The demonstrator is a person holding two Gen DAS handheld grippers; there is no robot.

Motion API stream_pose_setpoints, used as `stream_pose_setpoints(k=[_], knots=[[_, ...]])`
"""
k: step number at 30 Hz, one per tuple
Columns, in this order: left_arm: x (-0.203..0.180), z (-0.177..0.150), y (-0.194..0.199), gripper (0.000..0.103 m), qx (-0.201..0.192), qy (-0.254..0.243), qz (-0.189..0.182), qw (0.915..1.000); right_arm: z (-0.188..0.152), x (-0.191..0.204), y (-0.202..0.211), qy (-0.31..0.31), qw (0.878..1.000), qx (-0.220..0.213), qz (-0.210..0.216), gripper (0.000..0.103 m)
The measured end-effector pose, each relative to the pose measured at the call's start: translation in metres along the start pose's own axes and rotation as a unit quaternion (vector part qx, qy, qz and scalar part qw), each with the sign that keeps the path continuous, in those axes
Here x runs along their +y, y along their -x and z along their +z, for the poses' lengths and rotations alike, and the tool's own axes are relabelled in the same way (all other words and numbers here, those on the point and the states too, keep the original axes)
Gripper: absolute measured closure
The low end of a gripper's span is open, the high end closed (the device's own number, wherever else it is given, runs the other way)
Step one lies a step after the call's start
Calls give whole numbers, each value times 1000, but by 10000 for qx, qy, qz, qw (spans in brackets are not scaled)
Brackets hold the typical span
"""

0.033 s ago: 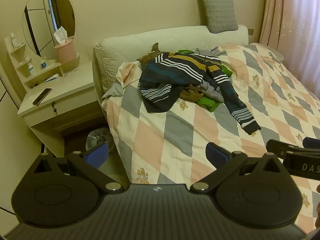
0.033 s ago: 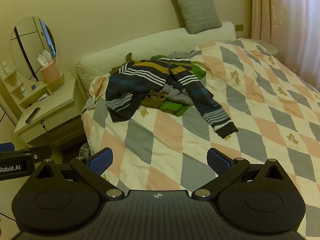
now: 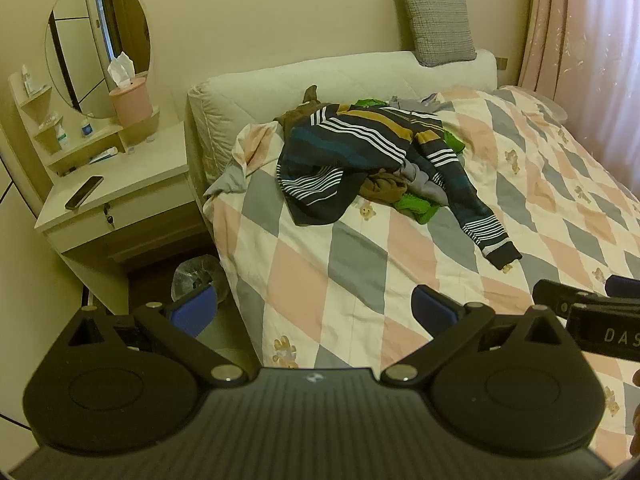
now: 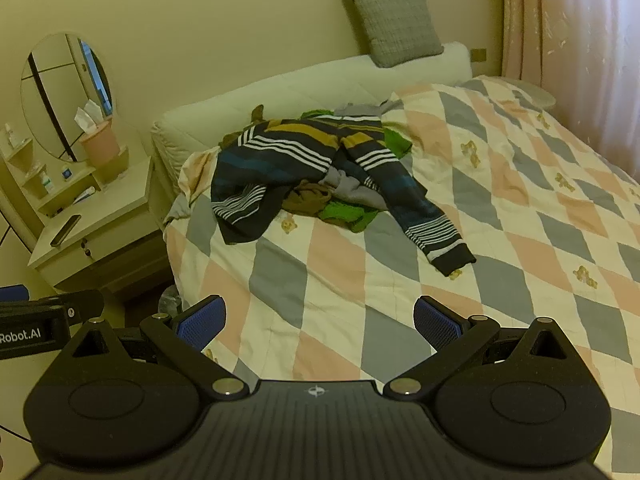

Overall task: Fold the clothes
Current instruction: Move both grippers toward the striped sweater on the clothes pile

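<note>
A pile of clothes lies near the head of the bed. On top is a dark striped sweater (image 3: 360, 152) (image 4: 288, 160), one sleeve (image 3: 476, 216) (image 4: 432, 224) trailing toward me. Brown (image 3: 384, 188), green (image 3: 416, 204) and grey (image 3: 420, 176) garments show under it. My left gripper (image 3: 314, 312) is open and empty, held over the bed's near corner, well short of the pile. My right gripper (image 4: 318, 322) is open and empty, also short of the pile; its side shows in the left wrist view (image 3: 580, 308).
The bed has a diamond-patterned quilt (image 3: 360, 272) (image 4: 520, 208) and a white headboard (image 3: 320, 80) with a grey cushion (image 3: 436, 24) on top. A nightstand (image 3: 120, 184) with mirror, phone and tissue holder stands left. A bin (image 3: 196, 276) is on the floor. Pink curtains (image 3: 592, 40) hang right.
</note>
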State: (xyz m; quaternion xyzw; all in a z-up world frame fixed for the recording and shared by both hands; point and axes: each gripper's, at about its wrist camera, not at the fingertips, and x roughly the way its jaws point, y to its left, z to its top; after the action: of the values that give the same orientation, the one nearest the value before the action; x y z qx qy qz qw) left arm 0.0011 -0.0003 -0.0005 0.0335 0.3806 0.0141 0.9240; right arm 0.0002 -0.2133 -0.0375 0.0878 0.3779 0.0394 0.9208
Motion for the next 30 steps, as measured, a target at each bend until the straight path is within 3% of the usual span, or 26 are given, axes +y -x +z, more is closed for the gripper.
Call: stream_pose_setpoints(k=[18,30], knots=[[3,8,-8,1,-12,-78,-82,9999,10,3,-5,-46,10000,-8,-68,0],[-2,17,-20,1,146,-220,-352,9990,19,-5,-10,-203,9997,-40,-107,0]])
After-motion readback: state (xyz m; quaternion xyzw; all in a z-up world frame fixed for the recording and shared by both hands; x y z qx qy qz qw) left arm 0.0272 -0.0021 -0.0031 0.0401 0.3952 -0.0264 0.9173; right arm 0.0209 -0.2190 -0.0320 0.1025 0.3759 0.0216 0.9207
